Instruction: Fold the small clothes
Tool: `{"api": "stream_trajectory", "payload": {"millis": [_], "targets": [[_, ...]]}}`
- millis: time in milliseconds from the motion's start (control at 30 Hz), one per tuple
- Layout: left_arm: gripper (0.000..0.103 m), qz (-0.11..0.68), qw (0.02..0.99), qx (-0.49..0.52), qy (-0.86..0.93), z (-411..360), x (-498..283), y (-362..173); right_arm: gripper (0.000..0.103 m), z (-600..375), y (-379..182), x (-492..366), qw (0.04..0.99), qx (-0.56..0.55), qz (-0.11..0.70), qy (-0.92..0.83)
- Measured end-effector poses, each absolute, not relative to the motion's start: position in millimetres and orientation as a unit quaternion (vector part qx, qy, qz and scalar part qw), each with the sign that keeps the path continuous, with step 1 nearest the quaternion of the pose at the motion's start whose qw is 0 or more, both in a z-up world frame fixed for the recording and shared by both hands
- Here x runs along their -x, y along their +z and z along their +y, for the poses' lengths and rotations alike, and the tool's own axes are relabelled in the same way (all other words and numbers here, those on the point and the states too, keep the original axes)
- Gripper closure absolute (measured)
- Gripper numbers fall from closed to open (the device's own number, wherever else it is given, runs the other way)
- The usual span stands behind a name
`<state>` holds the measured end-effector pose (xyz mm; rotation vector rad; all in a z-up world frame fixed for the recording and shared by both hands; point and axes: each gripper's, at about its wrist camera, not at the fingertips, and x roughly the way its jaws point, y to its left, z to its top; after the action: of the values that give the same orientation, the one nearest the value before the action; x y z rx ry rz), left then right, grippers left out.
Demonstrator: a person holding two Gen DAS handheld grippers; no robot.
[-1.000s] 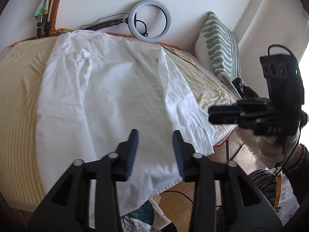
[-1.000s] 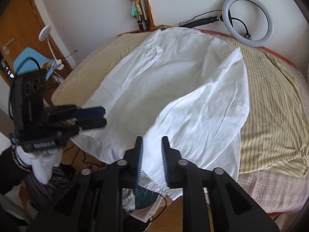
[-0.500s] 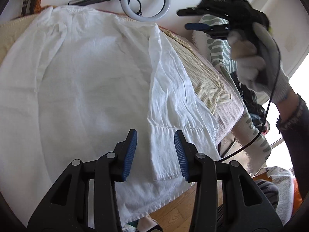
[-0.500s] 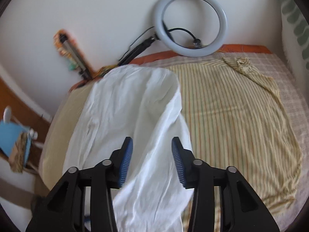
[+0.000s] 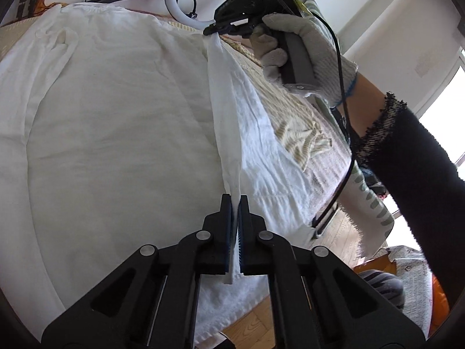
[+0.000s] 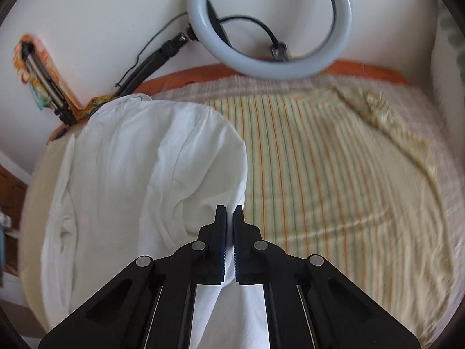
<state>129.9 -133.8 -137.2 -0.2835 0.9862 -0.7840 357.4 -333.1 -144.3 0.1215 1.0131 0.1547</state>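
A white shirt [image 5: 116,122] lies spread over the bed; it also shows in the right wrist view [image 6: 139,174]. My left gripper [image 5: 235,203] is shut on the shirt's right edge near the hem. My right gripper [image 5: 215,30], held in a white-gloved hand, is shut on the same edge farther up, near the shoulder. The cloth edge [image 5: 223,110] is raised in a taut ridge between them. In the right wrist view my right gripper [image 6: 229,215] pinches white cloth between its pads.
A yellow striped sheet [image 6: 334,174] covers the bed to the right of the shirt. A ring light [image 6: 267,23] and a folded tripod [image 6: 46,78] lean against the wall behind. A green patterned pillow [image 5: 366,192] and the wooden floor [image 5: 343,232] lie off the bed's edge.
Both grippers were open and above the shirt. Now both have come down and shut on the shirt's right edge, and the edge is lifted between them.
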Motion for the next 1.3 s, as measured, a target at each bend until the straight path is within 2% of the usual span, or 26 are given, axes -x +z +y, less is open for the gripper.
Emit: {"api": "stream_trajectory", "payload": {"millis": [133,267,467,633,733,900,1100,1300], "targets": [[0.102,0.459,0.792,0.149,-0.373,-132.3,-125.0,-133.1,0.102,-313.7,-118.4,-353.2,0.889,-0.017,0.448,0.091],[0.103,0.467,0.783,0.17,-0.373,-129.8,-120.1,-135.5,0.102,-267.3,-102.9,-348.1,0.899,0.093,0.412,0.114],[0.103,0.478,0.783,0.179,-0.356,-123.1,-120.6,-145.8,0.102,-219.2,-137.1,-370.9,0.879,0.148,0.429,0.145],[0.103,0.491,0.778,0.187,-0.344,-117.4,-123.8,-158.6,0.1,-217.1,-172.2,-387.8,0.86,0.12,0.471,0.159],[0.103,0.486,0.786,0.172,-0.342,-120.0,-121.2,-155.2,0.094,-223.9,-177.7,-389.7,0.854,0.085,0.485,0.17],[0.103,0.483,0.796,0.158,-0.33,-120.1,-114.2,-145.4,0.078,-248.8,-139.2,-361.6,0.866,0.037,0.47,0.163],[0.102,0.449,0.828,0.107,-0.319,-119.5,-91.1,-118.7,0.077,-294.7,-80.3,-276.2,0.891,-0.015,0.428,0.15],[0.102,0.42,0.841,0.087,-0.331,-123.4,-68.0,-94.0,0.077,-340.2,-52.1,-171.9,0.907,-0.08,0.393,0.129]]}}
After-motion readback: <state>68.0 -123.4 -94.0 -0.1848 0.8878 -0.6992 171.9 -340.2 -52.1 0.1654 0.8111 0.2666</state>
